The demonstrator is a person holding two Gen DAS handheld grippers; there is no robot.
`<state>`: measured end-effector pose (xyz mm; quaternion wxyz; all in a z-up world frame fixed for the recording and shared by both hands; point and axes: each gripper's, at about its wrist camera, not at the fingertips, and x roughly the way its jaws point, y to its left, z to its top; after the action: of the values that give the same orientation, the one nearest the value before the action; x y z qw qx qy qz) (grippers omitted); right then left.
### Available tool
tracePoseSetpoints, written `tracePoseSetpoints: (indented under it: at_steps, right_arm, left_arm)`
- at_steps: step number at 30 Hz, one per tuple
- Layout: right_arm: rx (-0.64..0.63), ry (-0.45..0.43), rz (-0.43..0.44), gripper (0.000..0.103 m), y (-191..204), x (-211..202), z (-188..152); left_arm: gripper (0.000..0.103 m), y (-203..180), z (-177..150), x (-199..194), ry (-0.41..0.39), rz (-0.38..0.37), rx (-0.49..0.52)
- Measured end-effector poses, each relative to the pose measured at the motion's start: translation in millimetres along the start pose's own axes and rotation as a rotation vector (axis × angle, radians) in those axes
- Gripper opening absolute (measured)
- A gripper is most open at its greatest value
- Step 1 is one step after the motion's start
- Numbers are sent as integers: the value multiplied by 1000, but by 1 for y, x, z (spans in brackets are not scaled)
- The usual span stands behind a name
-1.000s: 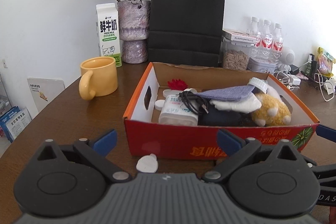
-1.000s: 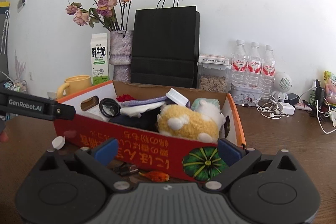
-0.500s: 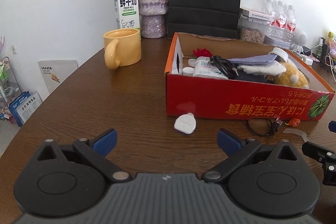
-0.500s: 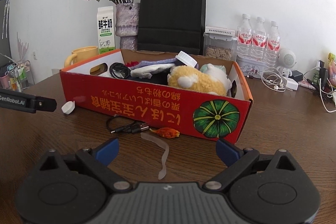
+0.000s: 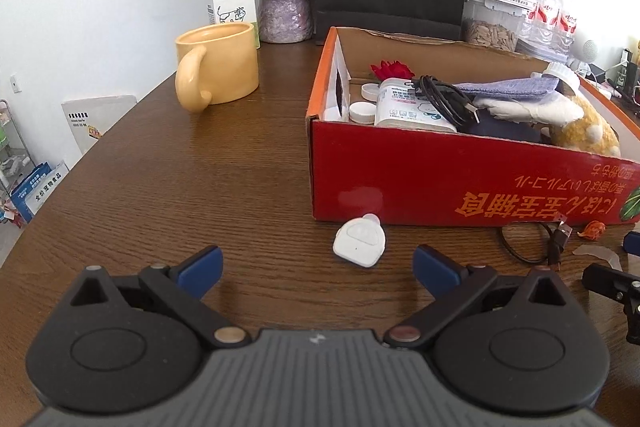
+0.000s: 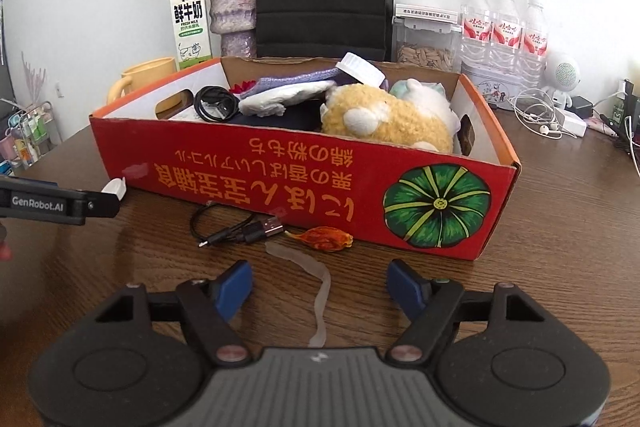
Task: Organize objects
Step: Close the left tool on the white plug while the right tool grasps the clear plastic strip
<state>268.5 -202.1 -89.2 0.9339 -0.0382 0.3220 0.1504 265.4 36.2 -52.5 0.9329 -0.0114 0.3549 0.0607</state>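
Nearest, the right gripper (image 6: 319, 286) hangs low over the wooden table (image 6: 540, 219), its blue pads spread but just now narrowing, with the translucent curved strip (image 6: 316, 283) lying between them, untouched. To pick it cleanly, I judge the pads should settle on the table either side of the strip's middle before pinching — it looks thin, limp and flat, easy to slide. The left gripper (image 5: 318, 267) is spread wide and empty, the small white tag-like gadget (image 5: 359, 242) just beyond it. Farther out lie a short black USB cable (image 6: 240, 230) and an orange crumpled wrapper (image 6: 324, 238), both close against the red cardboard box (image 6: 304, 183) — already crowded with a yellow plush toy (image 6: 384, 123), cloths and a coiled cord (image 6: 214, 103).
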Motion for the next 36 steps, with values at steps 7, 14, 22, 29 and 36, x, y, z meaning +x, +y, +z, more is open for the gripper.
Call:
tracePoseSetpoints:
  at_steps: [7, 14, 22, 29, 36]
  right_arm:
    - [11, -11, -3, 56, -4, 3, 4]
    - [-6, -22, 18, 16, -3, 2, 4]
    - [-15, -23, 45, 4, 0, 1, 4]
    - [-26, -54, 49, 2, 3, -4, 3]
    - [-44, -120, 52, 2, 11, -17, 0]
  left_arm:
    - [103, -2, 5, 16, 18, -9, -4]
    - [83, -7, 5, 13, -16, -44, 17]
    - [28, -8, 4, 4, -48, -67, -10]
    - [28, -9, 1, -6, -72, -71, -33]
    - [28, -9, -4, -24, -99, -75, -44]
